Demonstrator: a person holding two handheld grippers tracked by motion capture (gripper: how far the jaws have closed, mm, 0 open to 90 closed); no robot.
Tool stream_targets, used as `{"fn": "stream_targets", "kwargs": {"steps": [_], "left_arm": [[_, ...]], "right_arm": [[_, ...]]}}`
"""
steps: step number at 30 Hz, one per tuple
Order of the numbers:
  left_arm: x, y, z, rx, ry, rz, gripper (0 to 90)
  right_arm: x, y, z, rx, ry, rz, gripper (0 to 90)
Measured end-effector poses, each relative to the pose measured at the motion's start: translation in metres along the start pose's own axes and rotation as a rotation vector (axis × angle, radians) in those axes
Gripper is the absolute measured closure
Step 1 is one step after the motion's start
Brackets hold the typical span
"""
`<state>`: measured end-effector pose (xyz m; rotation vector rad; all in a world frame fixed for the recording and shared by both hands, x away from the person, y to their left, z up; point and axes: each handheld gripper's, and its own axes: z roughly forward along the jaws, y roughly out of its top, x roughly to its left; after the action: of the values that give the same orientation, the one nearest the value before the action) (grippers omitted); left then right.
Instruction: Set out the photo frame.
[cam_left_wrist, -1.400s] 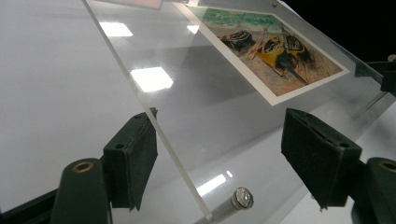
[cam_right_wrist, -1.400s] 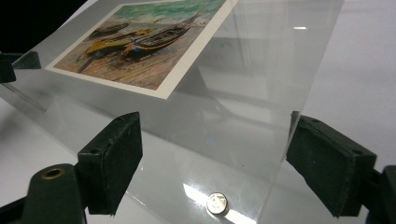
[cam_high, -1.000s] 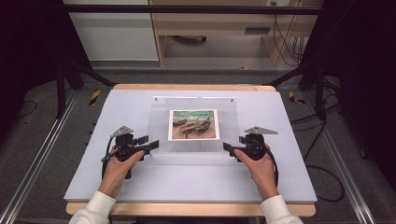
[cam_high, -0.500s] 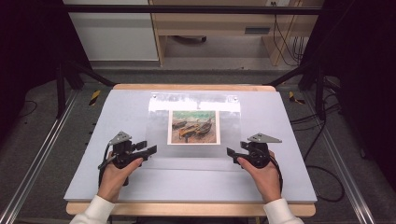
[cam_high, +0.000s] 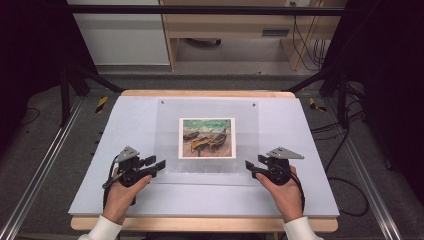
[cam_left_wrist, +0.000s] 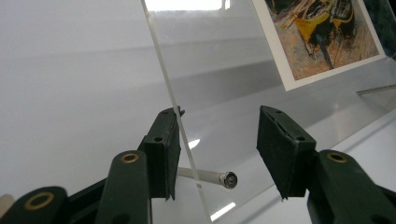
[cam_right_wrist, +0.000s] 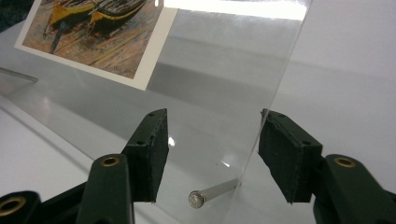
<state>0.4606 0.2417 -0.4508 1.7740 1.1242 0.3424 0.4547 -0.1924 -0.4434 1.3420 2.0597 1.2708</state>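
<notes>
A clear acrylic sheet lies on the pale blue table top, with a print of beached boats under its middle. My left gripper is at the sheet's near left corner and my right gripper at its near right corner. In the left gripper view the jaws stand apart around a small metal pin, with the sheet's edge against the left pad. In the right gripper view the gripper brackets another pin and the sheet's edge. Both pairs of jaws have just been closing, and the pads stay clear of the pins.
Two small holes mark the sheet's far corners. The table's wooden front lip is just behind my wrists. Metal rails run along both sides on the floor, and cables trail at the right. A cabinet stands beyond the table.
Both hands have drawn back toward the table's near edge and their jaws have narrowed. The glare on the sheet's far edge half a second ago is gone.
</notes>
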Motion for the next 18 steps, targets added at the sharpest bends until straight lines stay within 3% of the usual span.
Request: {"fn": "stream_targets", "kwargs": {"steps": [18], "left_arm": [[-0.0011,-0.0029,-0.004,0.009,0.013,-0.025,52.5]], "right_arm": [[0.0008,0.0027,-0.0003,-0.009,-0.009,-0.009,46.7]]}}
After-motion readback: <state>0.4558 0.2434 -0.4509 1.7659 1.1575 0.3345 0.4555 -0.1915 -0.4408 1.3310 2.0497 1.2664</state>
